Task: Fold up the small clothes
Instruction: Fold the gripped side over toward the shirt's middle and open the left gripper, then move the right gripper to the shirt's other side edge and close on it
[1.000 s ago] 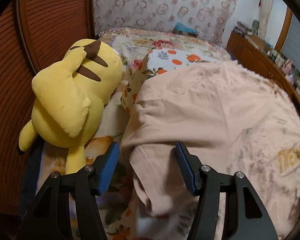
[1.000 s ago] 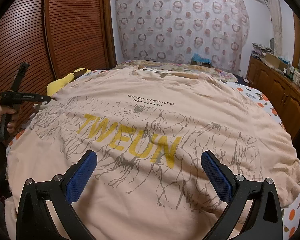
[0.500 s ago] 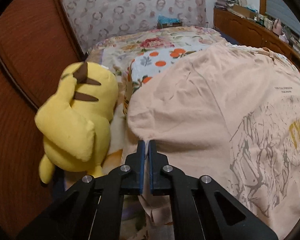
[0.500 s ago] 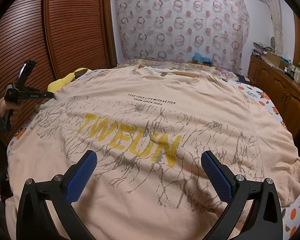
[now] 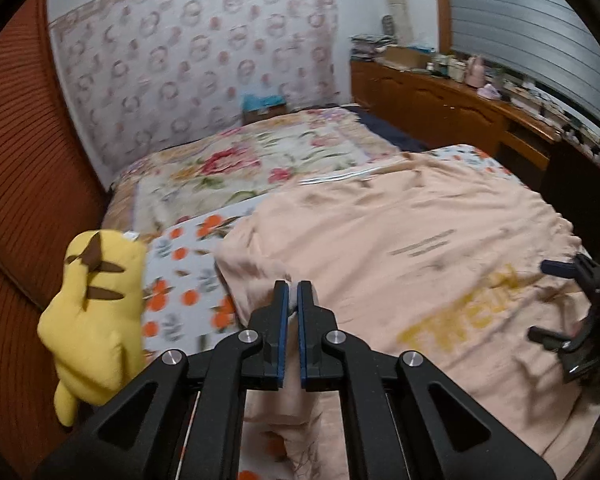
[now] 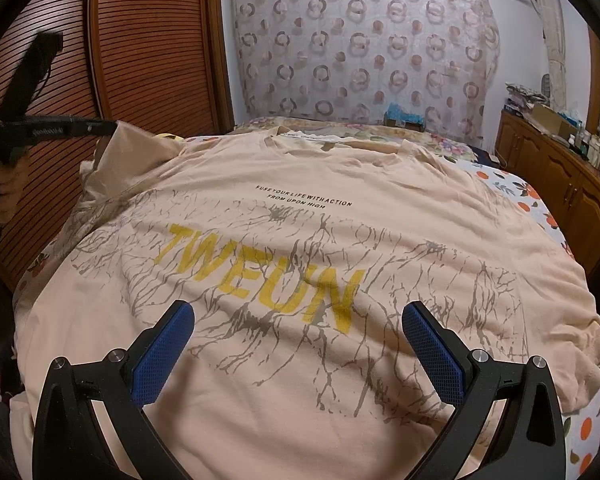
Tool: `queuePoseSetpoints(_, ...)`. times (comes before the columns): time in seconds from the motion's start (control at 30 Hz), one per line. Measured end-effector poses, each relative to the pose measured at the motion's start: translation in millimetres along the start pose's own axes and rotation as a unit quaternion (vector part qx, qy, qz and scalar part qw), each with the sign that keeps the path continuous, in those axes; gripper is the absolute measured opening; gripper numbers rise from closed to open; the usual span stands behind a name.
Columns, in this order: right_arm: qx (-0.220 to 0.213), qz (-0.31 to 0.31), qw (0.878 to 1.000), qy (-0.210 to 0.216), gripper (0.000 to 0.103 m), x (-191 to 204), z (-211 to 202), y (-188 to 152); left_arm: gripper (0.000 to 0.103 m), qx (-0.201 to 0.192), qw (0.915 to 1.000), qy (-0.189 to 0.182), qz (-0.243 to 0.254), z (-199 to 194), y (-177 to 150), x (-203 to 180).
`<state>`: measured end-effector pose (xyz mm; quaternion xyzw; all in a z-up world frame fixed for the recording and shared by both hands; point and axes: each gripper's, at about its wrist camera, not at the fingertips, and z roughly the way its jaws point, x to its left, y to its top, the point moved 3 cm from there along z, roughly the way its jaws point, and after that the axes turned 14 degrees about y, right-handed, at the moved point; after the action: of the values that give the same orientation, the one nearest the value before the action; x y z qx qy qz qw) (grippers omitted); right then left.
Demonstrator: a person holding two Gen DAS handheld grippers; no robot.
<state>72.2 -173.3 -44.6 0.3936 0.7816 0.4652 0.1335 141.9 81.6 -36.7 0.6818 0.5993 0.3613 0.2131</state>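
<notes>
The peach T-shirt (image 6: pixel 300 280) lay spread face up across the bed (image 5: pixel 236 168), its yellow lettering uppermost; its sleeve edge (image 5: pixel 288 304) was pinched between the blue pads of the left gripper (image 5: pixel 293 292), whose jaws were opening slightly with the cloth between them, and in the right wrist view that corner stood lifted off the bed. The right gripper (image 6: pixel 298 320) hovered over the shirt's lower front, jaws wide and empty; a yellow plush toy (image 5: pixel 96 320) lay beside the shirt by the wooden wardrobe (image 6: pixel 148 40).

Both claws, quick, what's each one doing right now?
Left claw: closed on the sleeve of the peach T-shirt, easing open slightly.
Right claw: open, holding nothing, above the shirt.
</notes>
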Motion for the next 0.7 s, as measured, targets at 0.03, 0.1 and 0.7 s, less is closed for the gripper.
queuePoseSetpoints(0.03, 0.001, 0.000, 1.000, 0.000, 0.103, 0, 0, 0, 0.016, -0.001, 1.0000, -0.010, -0.001, -1, -1, -4)
queuePoseSetpoints(0.1, 0.002, -0.001, 1.000, 0.000, 0.103, 0, 0, -1, 0.043, -0.001, 0.9998, -0.017, -0.006, -2, -2, -8)
queuePoseSetpoints(0.7, 0.015, -0.011, 1.000, 0.014, 0.093, 4, 1, -1, 0.079, 0.086, 0.9935, 0.016, -0.073, 47, -93, 30)
